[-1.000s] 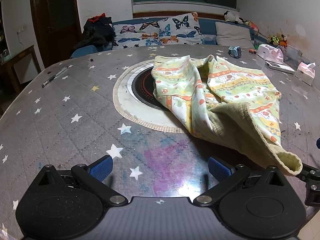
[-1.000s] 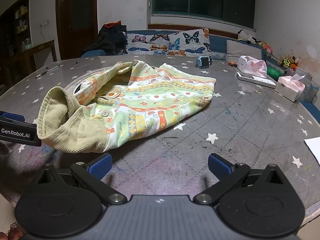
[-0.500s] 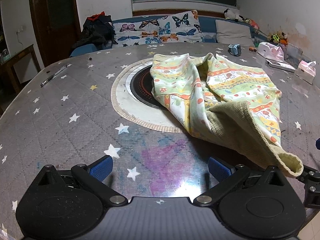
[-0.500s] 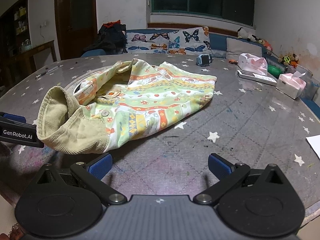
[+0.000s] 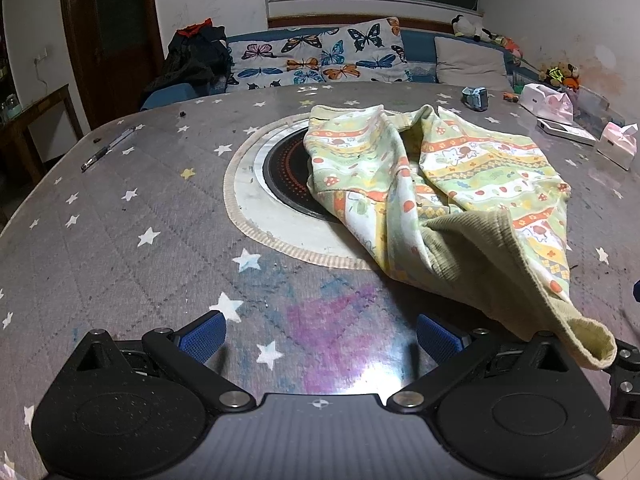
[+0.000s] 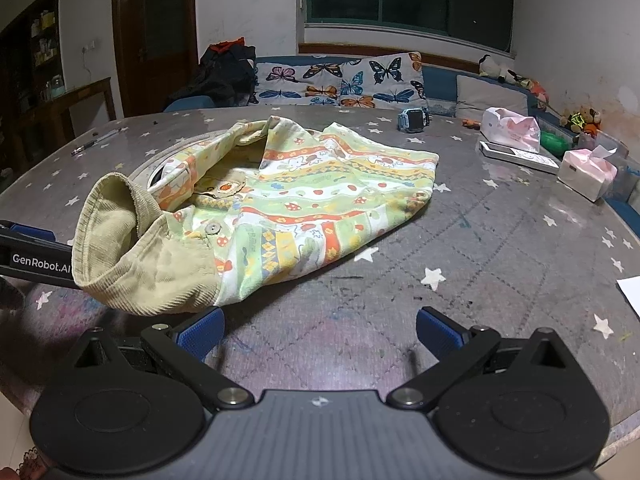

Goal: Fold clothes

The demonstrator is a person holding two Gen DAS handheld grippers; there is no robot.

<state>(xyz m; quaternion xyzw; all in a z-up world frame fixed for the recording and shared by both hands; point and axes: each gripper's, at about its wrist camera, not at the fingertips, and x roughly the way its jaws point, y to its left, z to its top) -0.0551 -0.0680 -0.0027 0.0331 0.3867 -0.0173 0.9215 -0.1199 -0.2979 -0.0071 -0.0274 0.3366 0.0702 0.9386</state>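
Observation:
A child's patterned garment [image 5: 452, 184] in green, yellow and orange stripes with a khaki corduroy hem lies crumpled on the round star-print table [image 5: 120, 240]. It also shows in the right wrist view [image 6: 288, 208], its corduroy end [image 6: 132, 264] nearest the left. My left gripper [image 5: 320, 336] is open and empty, low over the table's near edge, left of the corduroy tip [image 5: 588, 344]. My right gripper [image 6: 320, 332] is open and empty, just in front of the garment. The left gripper's body [image 6: 28, 252] shows at the right view's left edge.
A round induction plate [image 5: 288, 184] sits in the table's middle, partly under the garment. A pen [image 5: 108, 148] lies far left. A blue watch [image 6: 414, 120], tissue packs [image 6: 510, 128], a remote [image 6: 518, 156] and a paper sheet [image 6: 630, 292] lie to the right. A sofa stands behind.
Both grippers have drifted slightly; the garment sits a little nearer in both views. Neither gripper has taken hold of anything.

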